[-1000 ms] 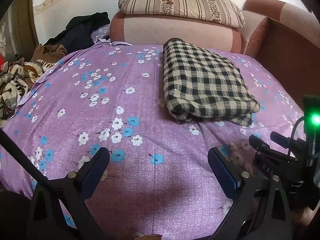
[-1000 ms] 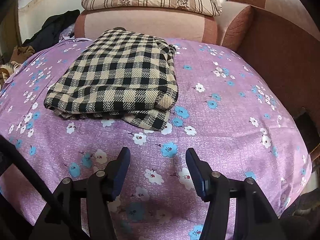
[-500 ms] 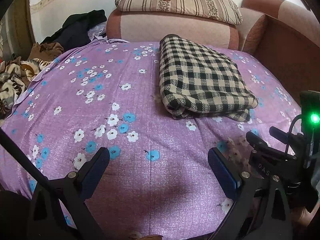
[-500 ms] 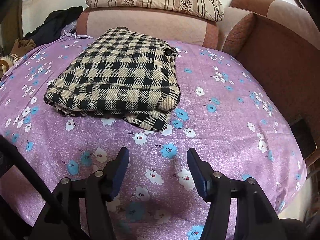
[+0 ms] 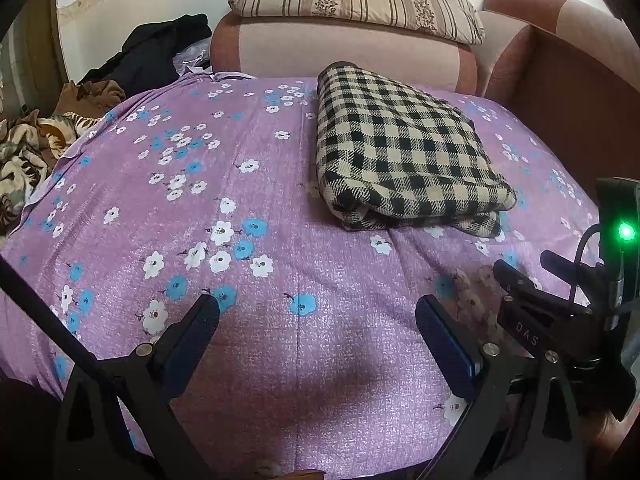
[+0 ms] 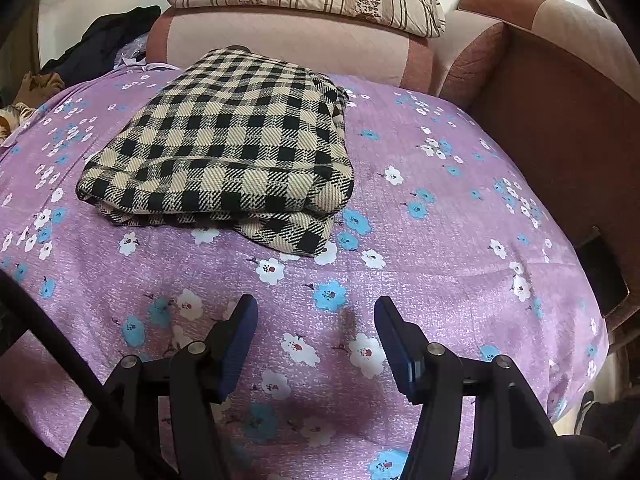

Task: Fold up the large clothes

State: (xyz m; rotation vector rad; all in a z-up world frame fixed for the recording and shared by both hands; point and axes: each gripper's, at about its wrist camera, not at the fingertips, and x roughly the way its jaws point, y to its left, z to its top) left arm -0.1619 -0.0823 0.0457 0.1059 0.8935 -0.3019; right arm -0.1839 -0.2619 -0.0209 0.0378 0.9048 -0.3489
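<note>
Checked folded garment lies on the bedsheet beyond both empty, spread claws.

We can read only 1 marking: the pale letters "DAS" on the black arm of the right gripper, at the lower right of the left wrist frame, just below and left of a lit green lamp that carries no text. In the right wrist frame we find nothing readable on the cloth, cushions or gripper parts.
</note>
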